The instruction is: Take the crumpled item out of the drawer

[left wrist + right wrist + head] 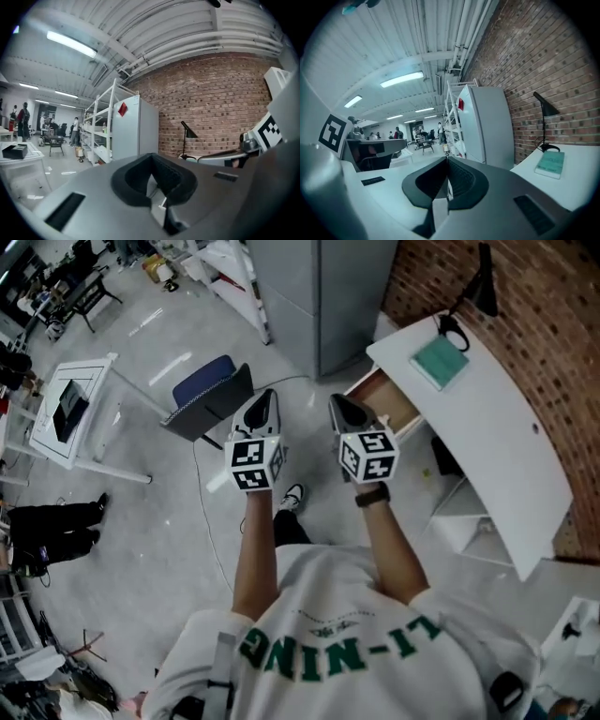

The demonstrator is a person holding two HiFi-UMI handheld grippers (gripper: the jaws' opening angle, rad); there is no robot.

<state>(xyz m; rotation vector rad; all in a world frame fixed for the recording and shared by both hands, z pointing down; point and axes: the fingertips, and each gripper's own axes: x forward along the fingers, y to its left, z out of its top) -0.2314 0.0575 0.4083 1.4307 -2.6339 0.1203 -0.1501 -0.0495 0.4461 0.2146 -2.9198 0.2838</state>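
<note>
The wooden drawer (386, 399) stands pulled out from under the white desk (487, 418). The part of its inside that shows looks bare, and I see no crumpled item in any view. My left gripper (263, 401) is held in the air over the floor, left of the drawer, and it is shut with nothing in it. My right gripper (343, 409) is beside it, just short of the drawer's front, also shut and empty. In the left gripper view the left gripper (151, 157) has its black pads together. The right gripper (446, 160) shows the same in its own view.
A green book (438, 361) and a black lamp (480, 282) sit on the desk. A grey cabinet (319, 296) stands behind the drawer. A blue-seated chair (208, 395) is on the floor to the left, with a white table (70, 409) farther left. People stand far off.
</note>
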